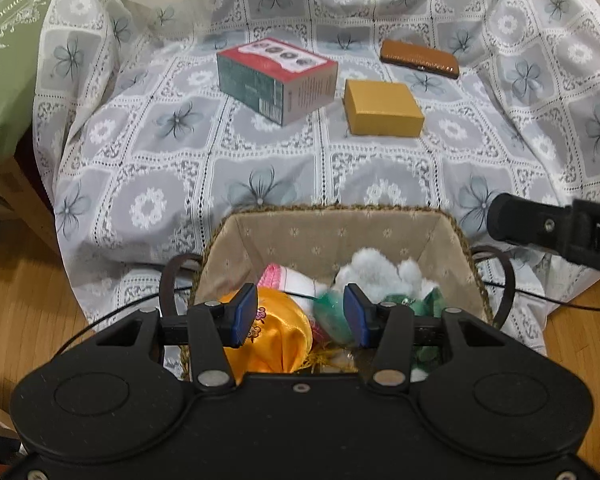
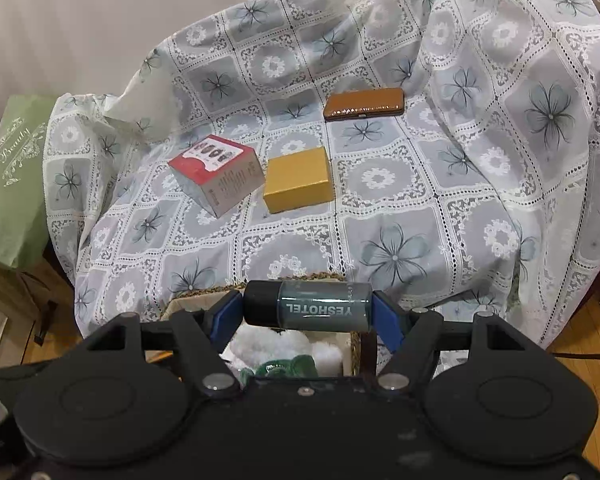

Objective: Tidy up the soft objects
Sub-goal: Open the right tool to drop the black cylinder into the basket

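Observation:
A woven basket [image 1: 328, 236] with a beige liner sits at the near edge of the lace-covered seat. It holds an orange satin pouch [image 1: 276, 340], a white and pink cloth [image 1: 292, 280], a white fluffy plush [image 1: 380, 268] and a green soft item [image 1: 428, 300]. My left gripper [image 1: 300, 314] hovers over the basket, its blue pads apart and nothing clamped between them. My right gripper [image 2: 306, 312] is shut on a small clear bottle [image 2: 324, 310] with a black cap, held crosswise just above the basket rim [image 2: 204, 294]. Part of the right gripper [image 1: 560, 232] shows at the right edge.
A red and green box [image 1: 276, 80], a yellow box [image 1: 382, 108] and a brown flat case [image 1: 418, 59] lie on the lace floral cloth [image 1: 160, 160]. A green cushion [image 1: 4, 60] leans at the left. Wooden floor [image 1: 20, 300] surrounds the seat.

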`<control>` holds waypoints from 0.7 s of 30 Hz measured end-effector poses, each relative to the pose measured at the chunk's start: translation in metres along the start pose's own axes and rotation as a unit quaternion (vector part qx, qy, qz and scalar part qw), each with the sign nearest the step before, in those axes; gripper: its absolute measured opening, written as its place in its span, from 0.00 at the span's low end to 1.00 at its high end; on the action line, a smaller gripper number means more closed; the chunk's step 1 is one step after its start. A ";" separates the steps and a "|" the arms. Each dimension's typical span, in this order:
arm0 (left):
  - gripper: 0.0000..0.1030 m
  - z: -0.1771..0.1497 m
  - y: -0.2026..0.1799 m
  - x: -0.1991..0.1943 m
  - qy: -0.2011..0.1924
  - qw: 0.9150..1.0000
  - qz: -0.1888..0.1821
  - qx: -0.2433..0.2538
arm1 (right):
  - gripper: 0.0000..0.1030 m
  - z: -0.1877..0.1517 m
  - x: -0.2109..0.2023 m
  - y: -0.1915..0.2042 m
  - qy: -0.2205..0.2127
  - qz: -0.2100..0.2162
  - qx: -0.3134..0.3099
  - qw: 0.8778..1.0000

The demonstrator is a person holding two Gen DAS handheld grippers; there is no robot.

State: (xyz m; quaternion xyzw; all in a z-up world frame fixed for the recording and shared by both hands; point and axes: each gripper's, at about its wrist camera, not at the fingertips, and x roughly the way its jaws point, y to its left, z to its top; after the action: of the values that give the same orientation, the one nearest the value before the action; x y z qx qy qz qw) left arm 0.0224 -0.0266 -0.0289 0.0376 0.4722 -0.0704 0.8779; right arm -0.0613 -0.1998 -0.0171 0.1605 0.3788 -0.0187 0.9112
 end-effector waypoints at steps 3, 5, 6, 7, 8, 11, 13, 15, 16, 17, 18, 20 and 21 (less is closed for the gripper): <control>0.46 -0.003 0.000 -0.001 -0.001 1.000 -0.001 -0.001 | 0.67 -0.003 0.005 0.002 0.008 -0.001 0.001 1.000; 0.46 -0.004 0.001 -0.002 -0.004 1.000 0.001 -0.001 | 0.67 -0.006 0.008 0.004 0.013 0.001 0.000 1.000; 0.46 -0.004 0.000 -0.002 -0.005 1.000 0.003 0.000 | 0.67 -0.007 0.009 0.005 0.015 0.001 -0.002 1.000; 0.46 -0.004 0.000 -0.003 -0.007 1.000 0.006 0.001 | 0.67 -0.008 0.010 0.006 0.017 0.001 -0.004 1.000; 0.46 -0.005 -0.001 -0.004 -0.008 1.000 0.009 0.002 | 0.67 -0.009 0.012 0.008 0.019 0.001 -0.006 1.000; 0.50 -0.008 -0.001 -0.004 -0.009 1.000 0.014 0.005 | 0.67 -0.010 0.012 0.011 0.021 0.006 -0.009 1.000; 0.54 -0.010 0.001 -0.004 -0.009 1.000 0.016 0.003 | 0.67 -0.009 0.013 0.014 0.020 0.007 -0.012 1.000; 0.54 -0.011 0.003 -0.004 -0.009 1.000 0.021 0.001 | 0.69 -0.009 0.014 0.015 0.021 0.012 -0.013 1.000; 0.55 -0.012 0.005 -0.003 -0.008 1.000 0.022 -0.001 | 0.69 -0.009 0.015 0.015 0.022 0.013 -0.013 1.000; 0.55 -0.012 0.006 -0.003 -0.006 1.000 0.021 -0.003 | 0.69 -0.009 0.015 0.015 0.023 0.014 -0.012 1.000; 0.55 -0.013 0.007 -0.003 -0.004 1.000 0.021 -0.005 | 0.69 -0.009 0.016 0.015 0.024 0.013 -0.011 1.000; 0.56 -0.014 0.009 -0.002 -0.003 1.000 0.022 -0.008 | 0.69 -0.010 0.016 0.014 0.025 0.013 -0.011 1.000; 0.58 -0.014 0.009 -0.003 -0.003 1.000 0.022 -0.009 | 0.69 -0.011 0.016 0.014 0.026 0.012 -0.012 1.000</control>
State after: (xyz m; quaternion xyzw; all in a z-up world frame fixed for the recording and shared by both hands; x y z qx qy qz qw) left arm 0.0108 -0.0153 -0.0346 0.0398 0.4690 -0.0468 0.8811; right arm -0.0548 -0.1822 -0.0317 0.1546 0.4003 0.0007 0.9032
